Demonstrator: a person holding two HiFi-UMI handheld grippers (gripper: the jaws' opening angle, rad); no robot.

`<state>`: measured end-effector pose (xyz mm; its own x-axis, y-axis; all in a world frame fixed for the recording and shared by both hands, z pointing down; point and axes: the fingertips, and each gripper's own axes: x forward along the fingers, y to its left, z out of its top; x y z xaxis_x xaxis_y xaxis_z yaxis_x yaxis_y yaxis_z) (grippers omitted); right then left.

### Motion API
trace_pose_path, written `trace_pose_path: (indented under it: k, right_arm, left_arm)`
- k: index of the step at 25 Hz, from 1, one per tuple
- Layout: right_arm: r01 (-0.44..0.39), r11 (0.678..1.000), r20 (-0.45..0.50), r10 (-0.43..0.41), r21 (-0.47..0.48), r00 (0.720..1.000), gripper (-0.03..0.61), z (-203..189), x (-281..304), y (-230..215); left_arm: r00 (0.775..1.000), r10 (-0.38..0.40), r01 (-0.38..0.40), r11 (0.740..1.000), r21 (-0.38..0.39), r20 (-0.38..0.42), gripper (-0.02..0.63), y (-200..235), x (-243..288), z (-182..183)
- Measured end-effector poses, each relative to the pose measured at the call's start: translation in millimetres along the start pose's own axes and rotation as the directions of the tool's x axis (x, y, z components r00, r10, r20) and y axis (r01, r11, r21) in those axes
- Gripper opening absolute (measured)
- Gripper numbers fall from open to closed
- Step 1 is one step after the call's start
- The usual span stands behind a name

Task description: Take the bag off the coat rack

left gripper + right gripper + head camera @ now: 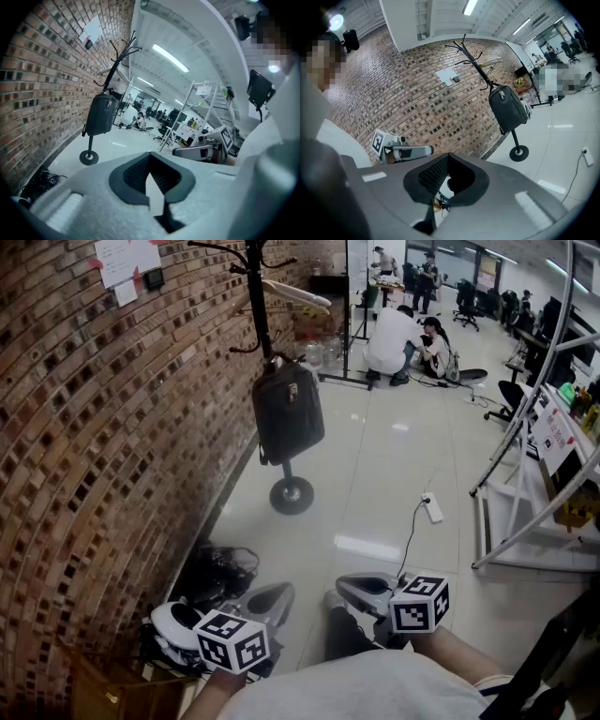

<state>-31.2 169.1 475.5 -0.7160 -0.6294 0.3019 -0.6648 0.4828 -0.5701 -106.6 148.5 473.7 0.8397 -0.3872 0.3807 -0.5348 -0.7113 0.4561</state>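
Observation:
A black bag (288,412) hangs on a black coat rack (257,296) that stands by the brick wall on a round base (292,494). Both grippers are held low and close to my body, well short of the bag. My left gripper (270,600) is shut with nothing in it. Beside it, my right gripper (353,592) also has its jaws together and empty. The left gripper view looks over its closed jaws (150,180) at the bag (99,115) to the upper left. In the right gripper view, the bag (508,110) hangs to the upper right, beyond the gripper (447,180).
The brick wall (103,427) runs along the left. Tangled cables (220,573) lie at its foot. A power strip (432,508) lies on the white floor. A white metal frame (525,493) stands at right. People (403,338) crouch far back. A pale hanger (295,294) hangs on the rack.

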Motion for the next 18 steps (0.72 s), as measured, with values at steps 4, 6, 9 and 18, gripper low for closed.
trace_pose_path:
  k: [4, 6, 9, 18]
  right_arm:
    - [-0.035, 0.999, 0.024, 0.035, 0.021, 0.999, -0.002, 48, 17, -45]
    - [-0.041, 0.999, 0.026, 0.04, 0.011, 0.999, -0.002, 72, 28, -73]
    - [-0.027, 1.0, 0.022, 0.027, -0.015, 0.999, -0.002, 113, 44, -119]
    - [-0.071, 0.997, 0.071, 0.073, -0.037, 0.995, -0.002, 226, 57, -211]
  left_arm:
    - [1.0, -0.01, 0.01, 1.0, -0.016, 0.019, 0.002, 25, 49, 35]
    - [1.0, -0.01, 0.01, 1.0, -0.004, 0.016, 0.002, 38, 79, 55]
    - [1.0, 0.019, -0.019, 1.0, -0.004, -0.002, 0.002, 63, 123, 89]
    - [0.993, 0.12, -0.121, 0.991, 0.056, 0.023, 0.002, 116, 209, 201]
